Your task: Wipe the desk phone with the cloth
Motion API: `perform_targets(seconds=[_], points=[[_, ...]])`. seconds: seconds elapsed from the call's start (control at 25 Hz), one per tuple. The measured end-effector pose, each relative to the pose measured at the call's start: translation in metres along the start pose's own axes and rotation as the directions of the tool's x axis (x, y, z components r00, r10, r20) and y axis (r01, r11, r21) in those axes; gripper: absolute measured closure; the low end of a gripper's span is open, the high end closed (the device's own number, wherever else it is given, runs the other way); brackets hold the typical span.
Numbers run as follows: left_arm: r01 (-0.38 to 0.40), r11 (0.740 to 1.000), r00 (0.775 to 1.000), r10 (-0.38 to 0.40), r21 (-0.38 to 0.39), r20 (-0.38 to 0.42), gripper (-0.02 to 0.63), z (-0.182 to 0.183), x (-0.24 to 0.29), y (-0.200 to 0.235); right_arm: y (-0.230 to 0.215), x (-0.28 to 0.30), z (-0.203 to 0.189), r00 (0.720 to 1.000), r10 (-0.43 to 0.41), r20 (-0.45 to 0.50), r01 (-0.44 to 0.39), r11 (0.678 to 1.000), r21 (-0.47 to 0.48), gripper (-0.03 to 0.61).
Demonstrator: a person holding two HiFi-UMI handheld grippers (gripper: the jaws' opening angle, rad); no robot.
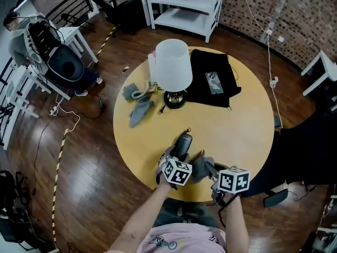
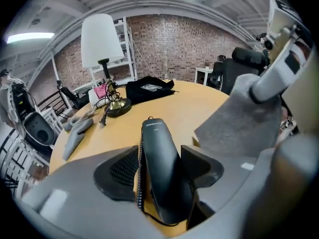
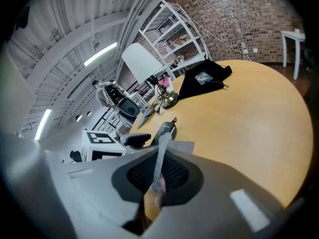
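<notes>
Round wooden surface (image 1: 239,125) carries a white-shaded lamp (image 1: 172,65) and, beside it, what may be a black bag (image 1: 202,75). At the near edge, a phone handset (image 2: 160,148) lies between the left claw's (image 2: 160,157) parted jaws. The right claw (image 3: 158,172) is clamped on a grey cloth (image 3: 161,156).

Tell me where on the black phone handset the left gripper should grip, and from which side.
Probably grip the handset across its narrow middle, coming down from above its near end. It lies flat, pointing away, so both long sides are exposed; the open left gripper straddles them. Mind the coiled cord beside it.
</notes>
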State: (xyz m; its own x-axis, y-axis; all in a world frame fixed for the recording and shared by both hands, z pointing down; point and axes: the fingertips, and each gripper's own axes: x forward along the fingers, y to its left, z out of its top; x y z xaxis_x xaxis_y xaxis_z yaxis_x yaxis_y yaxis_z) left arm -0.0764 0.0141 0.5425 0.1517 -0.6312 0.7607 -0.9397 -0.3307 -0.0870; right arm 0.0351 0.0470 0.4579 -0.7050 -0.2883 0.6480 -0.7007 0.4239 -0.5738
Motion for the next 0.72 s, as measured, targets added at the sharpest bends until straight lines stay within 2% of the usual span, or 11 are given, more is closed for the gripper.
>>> perform_targets(seconds=[0.16, 0.32, 0.52, 0.64, 0.72], points=[[0.027, 1.000, 0.999, -0.027, -0.010, -0.026, 0.336, 0.006, 0.015, 0.000, -0.008, -0.005, -0.005, 1.000, -0.003, 0.003, 0.003, 1.000, 0.011, 0.572], [0.051, 0.996, 0.998, -0.052, -0.070, -0.019, 0.358, 0.008, 0.015, 0.000, -0.016, -0.009, -0.003, 1.000, 0.012, 0.018, -0.013, 0.999, 0.032, 0.572], [0.087, 0.980, 0.993, -0.071, -0.180, 0.094, 0.382, 0.020, -0.013, 0.009, -0.017, -0.005, 0.011, 0.999, 0.039, 0.029, -0.039, 0.999, 0.020, 0.572], [0.129, 0.952, 0.979, -0.078, -0.278, 0.187, 0.382, 0.028, -0.044, 0.022, -0.002, 0.024, 0.033, 0.997, 0.079, 0.013, -0.078, 0.996, -0.045, 0.572], [0.144, 0.931, 0.965, -0.057, -0.336, 0.257, 0.382, 0.030, -0.072, 0.037, 0.009, 0.053, 0.050, 0.995, 0.099, -0.008, -0.100, 0.991, -0.089, 0.572]])
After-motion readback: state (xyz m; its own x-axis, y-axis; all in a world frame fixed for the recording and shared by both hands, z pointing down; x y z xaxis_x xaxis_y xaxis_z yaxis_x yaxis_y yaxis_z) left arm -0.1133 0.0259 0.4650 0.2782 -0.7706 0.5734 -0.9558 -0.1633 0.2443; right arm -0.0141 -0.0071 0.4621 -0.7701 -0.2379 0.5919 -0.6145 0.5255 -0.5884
